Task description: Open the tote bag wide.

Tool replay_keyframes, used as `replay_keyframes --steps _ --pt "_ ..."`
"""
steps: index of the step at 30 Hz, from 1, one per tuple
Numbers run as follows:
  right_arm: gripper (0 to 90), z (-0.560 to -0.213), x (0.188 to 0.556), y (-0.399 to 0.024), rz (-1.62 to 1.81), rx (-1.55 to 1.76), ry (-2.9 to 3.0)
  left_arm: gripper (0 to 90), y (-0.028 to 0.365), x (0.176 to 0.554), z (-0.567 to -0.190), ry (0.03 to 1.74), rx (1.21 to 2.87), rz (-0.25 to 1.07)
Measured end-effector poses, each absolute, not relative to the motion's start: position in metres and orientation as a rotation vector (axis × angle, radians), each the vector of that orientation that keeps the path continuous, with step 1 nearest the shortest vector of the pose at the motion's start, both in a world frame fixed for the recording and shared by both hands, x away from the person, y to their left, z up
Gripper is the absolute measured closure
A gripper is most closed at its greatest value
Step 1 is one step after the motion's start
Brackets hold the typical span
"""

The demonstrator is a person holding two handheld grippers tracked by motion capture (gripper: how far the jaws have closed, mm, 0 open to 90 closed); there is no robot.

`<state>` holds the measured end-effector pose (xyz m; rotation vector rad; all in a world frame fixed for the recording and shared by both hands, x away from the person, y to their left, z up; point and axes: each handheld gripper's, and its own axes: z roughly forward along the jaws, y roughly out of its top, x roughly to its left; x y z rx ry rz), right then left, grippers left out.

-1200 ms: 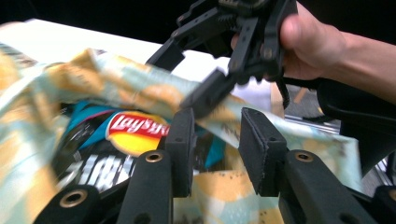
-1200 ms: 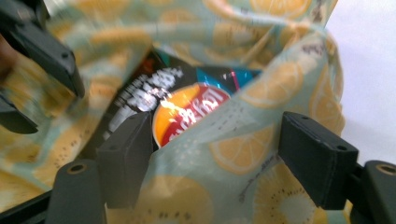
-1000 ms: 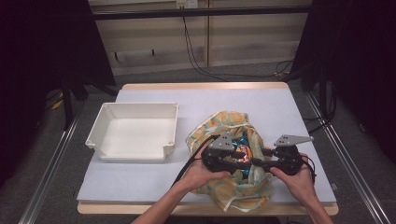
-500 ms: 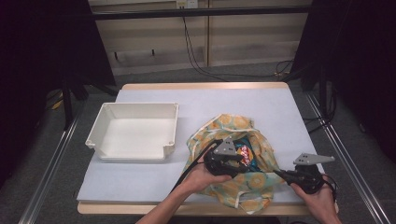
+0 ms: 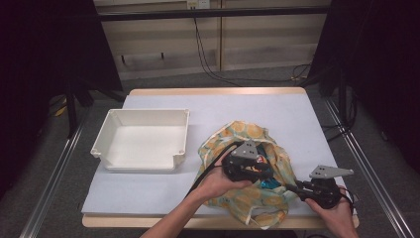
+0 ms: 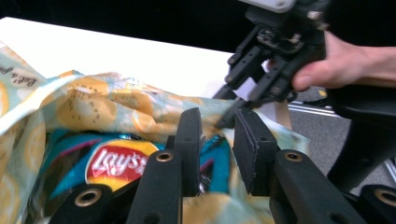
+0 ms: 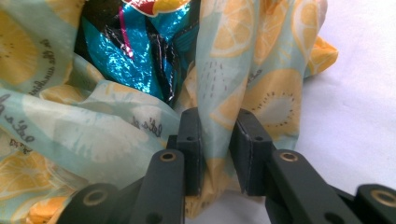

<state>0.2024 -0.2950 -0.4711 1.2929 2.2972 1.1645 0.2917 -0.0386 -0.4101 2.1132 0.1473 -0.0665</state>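
Note:
A lemon-print cloth bag (image 5: pixel 247 134) lies at the table's front centre-right. Inside its mouth is a teal Lay's chip packet (image 6: pixel 116 161), also seen as shiny blue foil (image 7: pixel 121 46). My left gripper (image 5: pixel 266 173) sits in the bag's mouth, and in its own view (image 6: pixel 217 126) it is open just above the packet with nothing pinched. My right gripper (image 5: pixel 289 187) is near the front right corner, shut on a fold of the bag's rim (image 7: pixel 217 140). From the left gripper view, the right gripper (image 6: pixel 229 119) holds that rim stretched outward.
A white tray (image 5: pixel 106 136) stands on the left of the white mat. The table's front edge (image 5: pixel 148 220) runs close beneath both hands. Cables hang behind the far edge. Bare mat lies behind the bag.
My right gripper has moved from beside the left one out to the front right, dragging the bag's rim with it and widening the mouth. The left gripper has barely moved.

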Motion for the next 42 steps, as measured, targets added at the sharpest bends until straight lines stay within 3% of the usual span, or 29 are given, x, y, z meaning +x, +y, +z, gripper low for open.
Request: replay_keyframes --steps 8,13,20,23,37,40,42 --pt "69.9 -0.473 0.202 -0.296 1.173 1.297 2.297 63.6 -0.058 0.282 -0.436 0.055 2.253 0.044" --pt "69.0 -0.472 0.202 -0.297 1.182 1.289 2.296 56.8 -0.059 0.284 -0.445 0.048 2.278 0.049" --pt "63.4 -0.472 0.202 -0.297 1.180 1.297 2.289 54.9 -0.065 0.281 -0.449 0.016 2.335 0.049" --pt "61.5 -0.472 0.202 -0.298 1.182 1.301 2.286 49.0 -0.066 0.276 -0.450 -0.015 2.363 0.064" --pt "58.9 -0.473 0.203 -0.297 1.189 1.301 2.294 49.0 -0.081 0.266 -0.454 -0.103 2.496 0.200" --pt "58.8 -0.473 0.204 -0.296 1.185 1.298 2.298 56.5 -0.082 0.266 -0.455 -0.087 2.500 0.234" --pt "58.8 -0.473 0.203 -0.296 1.189 1.300 2.299 67.1 -0.081 0.266 -0.455 -0.083 2.505 0.257"
